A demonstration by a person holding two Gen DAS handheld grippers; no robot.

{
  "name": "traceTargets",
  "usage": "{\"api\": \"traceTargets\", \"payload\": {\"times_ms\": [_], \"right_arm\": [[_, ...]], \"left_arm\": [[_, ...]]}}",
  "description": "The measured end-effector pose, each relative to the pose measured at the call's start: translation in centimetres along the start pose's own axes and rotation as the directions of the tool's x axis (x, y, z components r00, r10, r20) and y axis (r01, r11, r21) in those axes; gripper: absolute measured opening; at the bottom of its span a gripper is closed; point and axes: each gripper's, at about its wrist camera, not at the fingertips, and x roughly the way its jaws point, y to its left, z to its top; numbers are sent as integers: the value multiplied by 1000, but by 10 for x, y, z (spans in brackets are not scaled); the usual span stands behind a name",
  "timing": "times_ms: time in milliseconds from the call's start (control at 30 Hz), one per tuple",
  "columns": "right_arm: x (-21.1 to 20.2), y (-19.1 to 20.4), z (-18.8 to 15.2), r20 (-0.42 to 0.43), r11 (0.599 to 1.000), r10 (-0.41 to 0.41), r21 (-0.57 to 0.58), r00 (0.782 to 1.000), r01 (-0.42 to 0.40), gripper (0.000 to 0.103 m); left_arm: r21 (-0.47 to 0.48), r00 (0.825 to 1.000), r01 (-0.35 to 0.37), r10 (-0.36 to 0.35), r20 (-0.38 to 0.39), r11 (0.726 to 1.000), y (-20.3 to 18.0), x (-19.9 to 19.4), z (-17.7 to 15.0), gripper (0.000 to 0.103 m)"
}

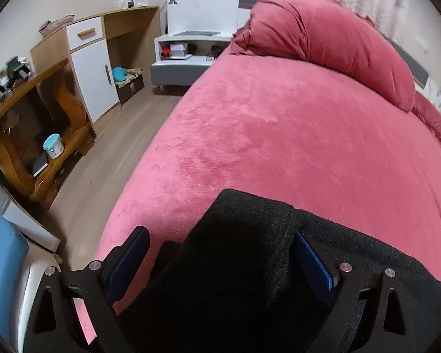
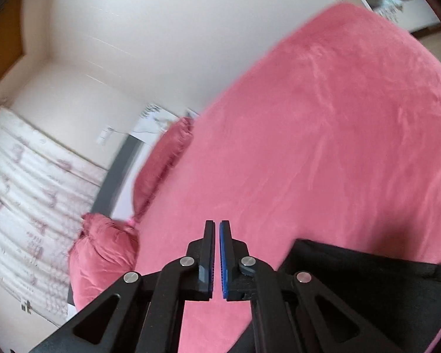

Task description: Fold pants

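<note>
Pants [image 1: 244,253] of black knit fabric are lying on the near edge of the bed [image 1: 279,135], which is being covered by a pink plush blanket. A raised fold of the cloth is being straddled by the left hand-held gripper [image 1: 220,245], whose blue-padded fingers are being held wide apart. The right hand-held gripper [image 2: 216,229] is being kept nearly closed on nothing, just beside the garment. Pink pillows [image 1: 332,44] are being propped at the headboard.
</note>
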Motion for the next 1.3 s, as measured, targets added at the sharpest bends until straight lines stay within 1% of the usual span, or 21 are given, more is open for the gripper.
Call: {"api": "traceTargets", "payload": {"times_ms": [67, 133, 167, 233, 333, 367, 400, 433, 500, 533, 600, 700, 800, 867, 900, 933, 1000, 1100, 1167, 1233, 1300], "right_arm": [[14, 1, -10, -122, 995, -74, -77, 990, 64, 15], [17, 9, -33, -210, 983, -80, -181, 974, 42, 38], [20, 13, -50, -276, 974, -77, -224, 958, 14, 40], [28, 27, -92, -440, 947, -107, -318, 892, -44, 41], [34, 47, -151, -588, 896, -192, -431, 786, -104, 41], [35, 55, -168, -619, 886, -207, -448, 758, -124, 41], [35, 62, -179, -621, 883, -225, -455, 751, -112, 41], [37, 65, -183, -620, 890, -242, -449, 746, -84, 43], [47, 69, -188, -649, 921, -279, -390, 708, 5, 50], [55, 68, -190, -670, 935, -294, -351, 681, 58, 54], [67, 68, -195, -677, 925, -366, -343, 639, 165, 54], [82, 64, -201, -679, 896, -443, -346, 585, 278, 52], [76, 57, -196, -674, 910, -413, -329, 612, 252, 14], [67, 60, -190, -672, 928, -365, -317, 644, 196, 11], [62, 66, -186, -669, 943, -318, -296, 672, 151, 10], [58, 74, -181, -660, 953, -277, -280, 699, 115, 10], [51, 92, -165, -616, 975, -179, -217, 767, 53, 9], [62, 95, -151, -558, 991, -90, -134, 825, 18, 7], [79, 84, -151, -541, 993, -73, -120, 838, 9, 7], [99, 67, -163, -563, 991, -100, -132, 820, 31, 10], [110, 48, -180, -574, 979, -189, -169, 797, 111, 23]], "left_arm": [[33, 1000, -17, 16, 27, 999, -5, -5, -5, 98], [59, 999, -26, 23, 45, 998, -9, -12, -11, 97], [84, 998, -27, 21, 64, 996, -11, -19, -15, 97], [127, 995, -35, 23, 97, 991, -17, -38, -19, 88], [165, 985, 79, -102, 139, 983, -30, -77, -23, 91], [164, 977, 145, -168, 133, 976, -37, -88, -23, 92], [166, 972, 177, -199, 122, 970, -42, -93, -22, 95], [170, 969, 199, -220, 109, 965, -49, -97, -20, 98], [185, 970, 207, -226, 87, 961, -65, -99, -17, 100], [203, 972, 199, -219, 83, 959, -73, -96, -16, 100], [255, 981, 151, -176, 78, 955, -86, -89, -16, 100], [307, 994, 17, -48, 96, 952, -91, -71, -12, 100], [258, 995, -26, -1, 102, 966, -67, -60, -7, 94], [204, 996, -43, 26, 85, 978, -47, -50, 0, 87], [169, 997, -42, 30, 74, 985, -35, -45, 4, 84], [139, 997, -48, 39, 69, 989, -26, -41, 6, 84], [96, 998, -24, 18, 59, 995, -11, -34, 6, 85], [78, 998, -5, 0, 63, 997, -4, -31, 1, 85], [77, 996, -18, 11, 85, 997, -3, -30, 0, 85], [63, 995, -16, 10, 95, 998, -1, -32, -2, 85], [56, 992, -23, 16, 123, 998, 1, -37, -1, 85]]}}
